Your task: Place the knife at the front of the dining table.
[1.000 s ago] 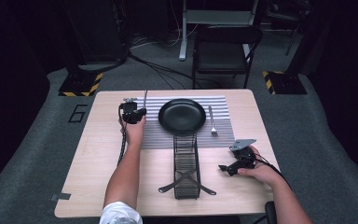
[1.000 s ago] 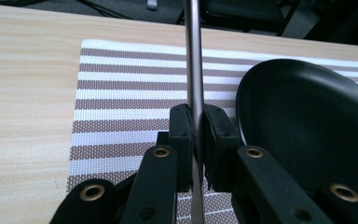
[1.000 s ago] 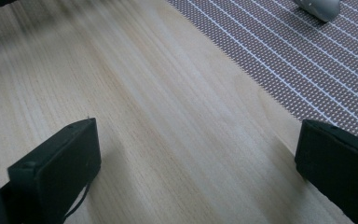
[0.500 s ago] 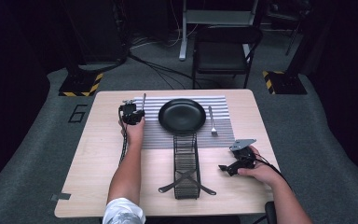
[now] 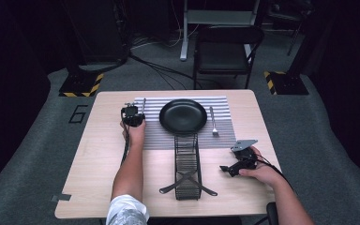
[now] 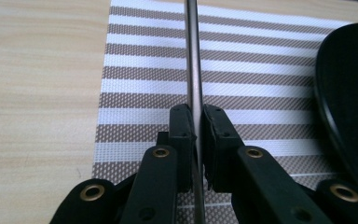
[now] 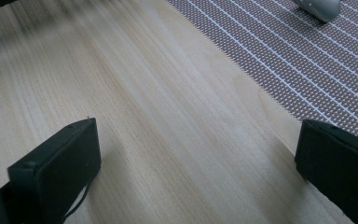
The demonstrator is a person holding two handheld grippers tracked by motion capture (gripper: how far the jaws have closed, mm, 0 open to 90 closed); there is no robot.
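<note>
While clamped between the shut left tongs, thin metal utensil over the striped placemat.

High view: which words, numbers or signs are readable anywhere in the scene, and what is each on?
"6": a large dark numeral on the grey floor, left of the table.
No other text is legible; the yellow-black hazard stripes on the floor carry no words.
</note>
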